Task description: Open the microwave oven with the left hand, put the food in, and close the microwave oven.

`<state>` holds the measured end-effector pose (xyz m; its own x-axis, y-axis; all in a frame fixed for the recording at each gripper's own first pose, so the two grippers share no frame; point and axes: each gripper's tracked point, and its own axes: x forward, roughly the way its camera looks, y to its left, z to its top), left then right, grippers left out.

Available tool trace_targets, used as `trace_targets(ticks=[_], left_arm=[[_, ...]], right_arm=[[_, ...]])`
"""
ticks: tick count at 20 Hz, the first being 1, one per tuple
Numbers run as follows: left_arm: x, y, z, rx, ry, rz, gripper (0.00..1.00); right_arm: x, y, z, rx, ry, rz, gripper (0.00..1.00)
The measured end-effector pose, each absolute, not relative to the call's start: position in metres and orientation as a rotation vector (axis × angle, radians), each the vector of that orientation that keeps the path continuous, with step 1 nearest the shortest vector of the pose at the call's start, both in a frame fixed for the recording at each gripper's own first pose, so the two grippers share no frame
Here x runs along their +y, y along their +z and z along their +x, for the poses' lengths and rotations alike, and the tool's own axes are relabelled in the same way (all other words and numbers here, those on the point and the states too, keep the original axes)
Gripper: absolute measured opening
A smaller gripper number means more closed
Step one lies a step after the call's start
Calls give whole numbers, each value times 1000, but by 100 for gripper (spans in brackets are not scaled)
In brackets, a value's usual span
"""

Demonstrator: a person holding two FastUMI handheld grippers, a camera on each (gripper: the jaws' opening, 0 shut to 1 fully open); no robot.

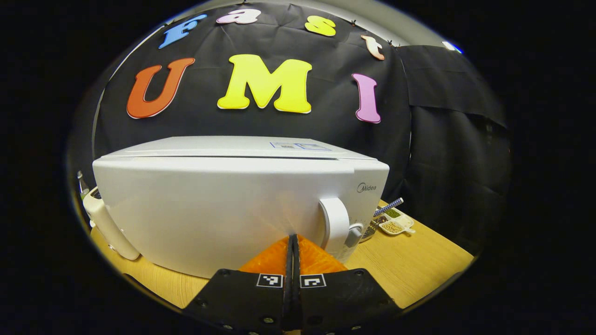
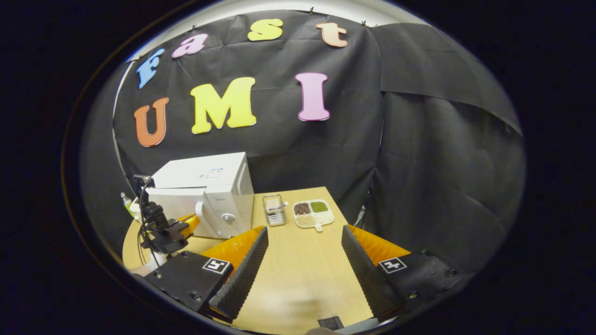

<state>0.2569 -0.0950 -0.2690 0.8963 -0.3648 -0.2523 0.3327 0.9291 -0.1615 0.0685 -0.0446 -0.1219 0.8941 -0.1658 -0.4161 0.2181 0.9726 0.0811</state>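
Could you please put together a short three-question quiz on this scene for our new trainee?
1. True or false: the microwave door is shut.
2. Which gripper has its fingers spread apart: A) the left gripper, B) the right gripper?
3. Fill in: the divided food tray lies on the table beside a small metal ____.

Key
1. True; the door sits flush, and its handle is not gripped.
2. B; the left gripper's fingers meet, close in front of the door.
3. basket, which stands between the tray and the microwave.
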Motion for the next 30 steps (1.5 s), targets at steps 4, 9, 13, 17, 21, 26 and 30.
trace_targets(ticks=[4, 9, 13, 17, 21, 26, 30], left_arm=[[-101, -273, 263, 309, -333, -161, 0], [-91, -267, 250, 305, -316, -142, 0], [-67, -261, 228, 296, -256, -87, 0], [-45, -256, 202, 282, -218, -36, 92], [-31, -247, 176, 297, -194, -44, 92], [-12, -218, 129, 319, -154, -72, 92], [16, -166, 79, 281, -130, -59, 92]], right_arm=[[-38, -124, 64, 428, -188, 144, 100], [-41, -120, 51, 414, -195, 118, 100], [-36, -117, 45, 402, -192, 138, 100], [-24, -111, 36, 386, -168, 126, 92], [-11, -103, 24, 371, -139, 102, 100], [9, -85, 13, 309, -108, 42, 100], [34, -59, 12, 238, -67, 34, 100]])
